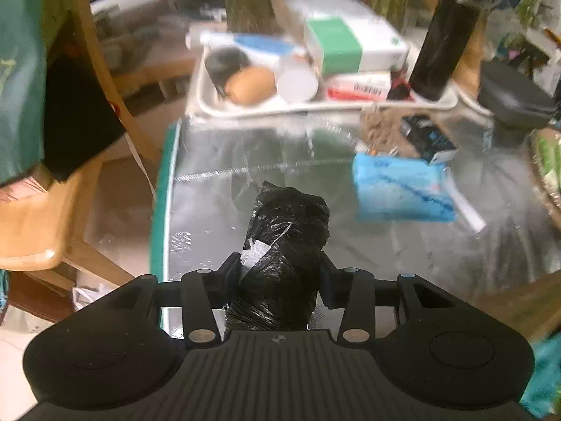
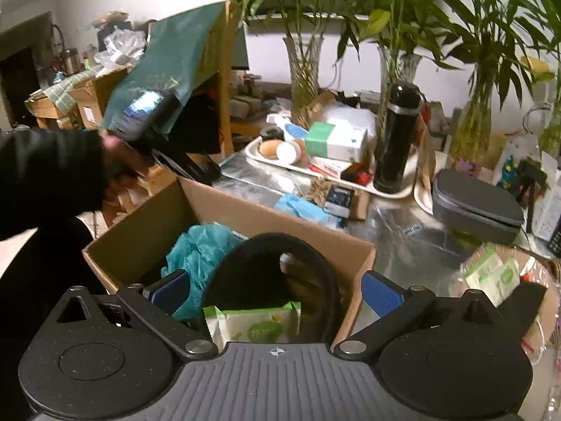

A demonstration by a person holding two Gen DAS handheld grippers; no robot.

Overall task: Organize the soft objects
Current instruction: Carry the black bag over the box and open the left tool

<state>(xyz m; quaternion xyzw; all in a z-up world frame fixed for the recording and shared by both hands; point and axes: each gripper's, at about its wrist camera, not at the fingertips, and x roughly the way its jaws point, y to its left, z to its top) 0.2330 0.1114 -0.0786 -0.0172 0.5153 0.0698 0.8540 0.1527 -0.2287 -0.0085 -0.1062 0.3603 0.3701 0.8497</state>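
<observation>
In the left wrist view my left gripper (image 1: 280,266) is shut on a crumpled black plastic bundle (image 1: 287,217) with a white label, held above the glass table (image 1: 210,210). A blue folded cloth (image 1: 399,189) lies on the table to its right. In the right wrist view my right gripper (image 2: 277,289) stands open over a cardboard box (image 2: 273,217), nothing between its blue pads (image 2: 382,293). The box holds teal tissue (image 2: 203,249), a black curved item (image 2: 266,242) and a green-and-white wipes pack (image 2: 256,322).
A white tray (image 1: 315,107) at the back carries a black bottle (image 1: 445,35), boxes and a brown round thing. A wooden chair (image 1: 35,228) stands left of the table. A grey case (image 2: 473,203), glass vases with plants (image 2: 305,66) and a basket (image 2: 540,280) crowd the right. A sleeve (image 2: 45,175) reaches in from the left.
</observation>
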